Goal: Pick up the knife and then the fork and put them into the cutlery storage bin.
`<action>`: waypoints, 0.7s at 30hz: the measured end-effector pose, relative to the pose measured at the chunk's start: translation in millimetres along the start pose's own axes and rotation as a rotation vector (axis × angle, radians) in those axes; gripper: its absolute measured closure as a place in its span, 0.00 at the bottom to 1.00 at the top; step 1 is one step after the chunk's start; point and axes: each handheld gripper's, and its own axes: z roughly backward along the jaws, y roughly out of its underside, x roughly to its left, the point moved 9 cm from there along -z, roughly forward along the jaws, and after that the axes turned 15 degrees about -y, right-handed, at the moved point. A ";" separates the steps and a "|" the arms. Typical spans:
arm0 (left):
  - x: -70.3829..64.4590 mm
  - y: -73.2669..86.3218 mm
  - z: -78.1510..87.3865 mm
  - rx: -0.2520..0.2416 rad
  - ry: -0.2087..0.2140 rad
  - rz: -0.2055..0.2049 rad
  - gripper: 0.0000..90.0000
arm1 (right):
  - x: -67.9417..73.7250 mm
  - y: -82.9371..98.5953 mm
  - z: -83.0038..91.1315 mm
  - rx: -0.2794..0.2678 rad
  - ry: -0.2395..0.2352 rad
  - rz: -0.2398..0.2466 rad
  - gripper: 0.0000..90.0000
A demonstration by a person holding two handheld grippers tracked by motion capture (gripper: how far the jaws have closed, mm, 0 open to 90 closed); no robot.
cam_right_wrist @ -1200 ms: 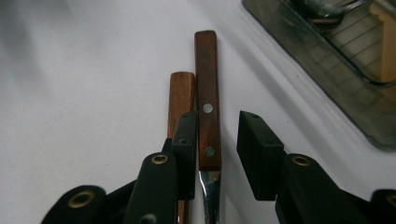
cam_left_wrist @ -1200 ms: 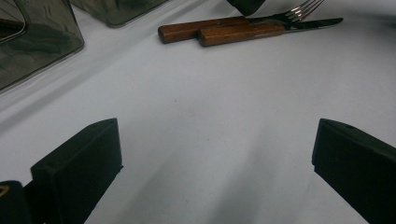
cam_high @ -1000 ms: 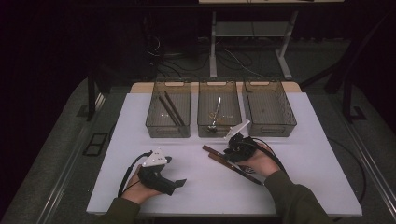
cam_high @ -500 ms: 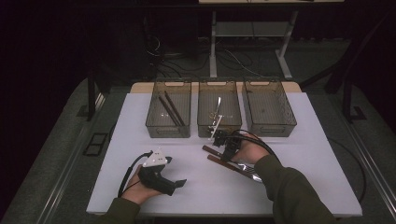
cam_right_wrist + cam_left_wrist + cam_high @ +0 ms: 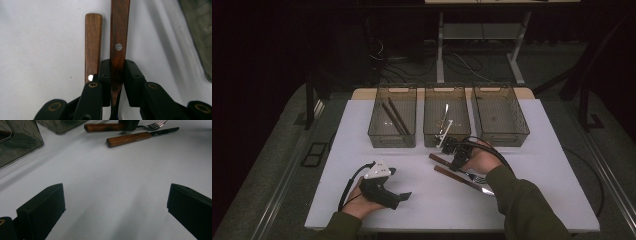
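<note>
at the left of the white bench (image 5: 532, 150), left gripper (image 5: 384, 192) resting low in the person's hand, jaws spread wide over bare surface with nothing between them. farther back, three smoky bins in a row: left bin (image 5: 393, 122) with two dark sticks, middle bin (image 5: 447, 120) with pale metal cutlery, right bin (image 5: 500, 116) beside it. just in front of the middle bin, right gripper (image 5: 455, 150) down on the bench, jaws clamped on the wooden handle of the fork (image 5: 119, 37), tines pointing toward the person. just beside it and parallel, wooden-handled knife (image 5: 93, 45) lying flat on the bench, untouched by the jaws
</note>
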 end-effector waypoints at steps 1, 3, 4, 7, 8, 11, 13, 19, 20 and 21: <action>-0.1 -0.2 -0.1 -0.001 0.000 0.002 0.00 | 0.7 0.8 2.9 -0.029 -0.009 -0.005 0.85; 0.6 0.2 0.0 0.000 0.000 -0.005 0.00 | -0.3 4.5 9.2 -0.077 -0.016 -0.013 0.85; 0.5 0.2 0.1 0.000 0.000 -0.002 0.00 | -0.9 6.6 12.5 -0.103 -0.019 -0.013 0.86; 0.4 0.2 0.1 0.000 0.001 -0.001 0.00 | -0.6 12.6 23.4 -0.198 -0.049 -0.026 0.86; 0.4 0.2 0.2 0.000 0.001 -0.001 0.00 | -1.4 15.4 27.6 -0.223 -0.045 -0.033 0.85; 0.5 0.3 0.0 0.000 0.000 0.002 0.00 | -1.7 22.5 40.6 -0.305 -0.048 -0.050 0.86; 0.9 0.1 0.3 -0.002 -0.002 0.003 0.00 | -2.7 26.8 51.8 -0.367 -0.048 -0.061 0.86; 1.0 0.0 0.2 -0.002 -0.001 0.004 0.00 | -9.6 39.6 88.5 -0.538 -0.050 -0.083 0.86; 0.9 0.0 0.2 -0.003 -0.001 0.004 0.00 | -11.7 41.7 93.9 -0.564 -0.046 -0.089 0.86; 1.0 0.0 0.3 -0.003 -0.001 0.005 0.00 | -13.7 43.3 99.4 -0.595 -0.040 -0.095 0.86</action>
